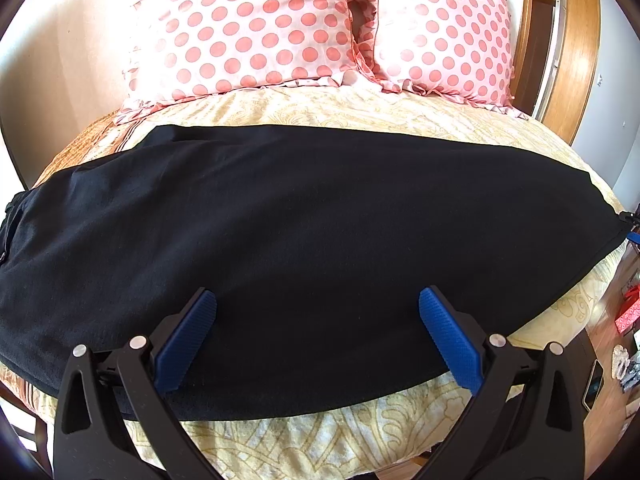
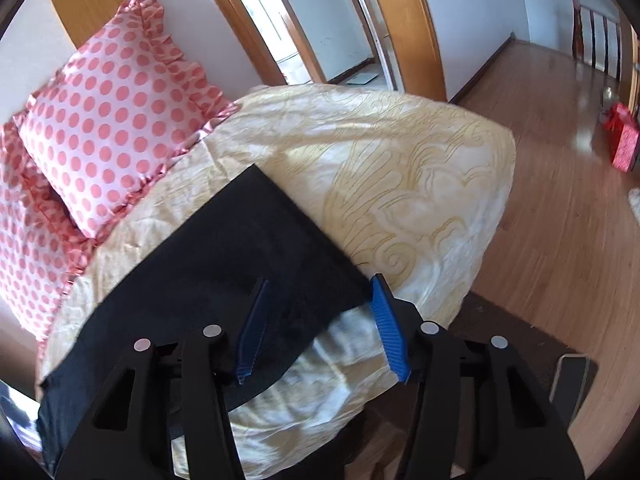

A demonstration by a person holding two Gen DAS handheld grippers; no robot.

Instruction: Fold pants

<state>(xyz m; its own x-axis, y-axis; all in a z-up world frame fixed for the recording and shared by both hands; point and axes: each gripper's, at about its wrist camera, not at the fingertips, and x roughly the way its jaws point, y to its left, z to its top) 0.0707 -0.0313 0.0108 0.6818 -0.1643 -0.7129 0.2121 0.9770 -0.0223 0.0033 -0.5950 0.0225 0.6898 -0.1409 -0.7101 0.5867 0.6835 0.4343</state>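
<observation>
Black pants (image 1: 304,232) lie flat across the bed, spread from left to right. My left gripper (image 1: 318,300) is open and empty, hovering over the near edge of the pants at their middle. In the right wrist view the leg end of the pants (image 2: 240,248) lies on the yellow bedspread (image 2: 420,184). My right gripper (image 2: 318,296) is open, its jaws standing on either side of the near corner of the leg end. A blue tip of it shows at the far right of the left wrist view (image 1: 634,236).
Two pink polka-dot pillows (image 1: 248,24) (image 1: 444,32) stand at the head of the bed. Wooden door frames (image 2: 404,28) and wood floor (image 2: 560,216) lie to the right. A red box (image 2: 622,142) and a phone (image 1: 592,386) lie on the floor.
</observation>
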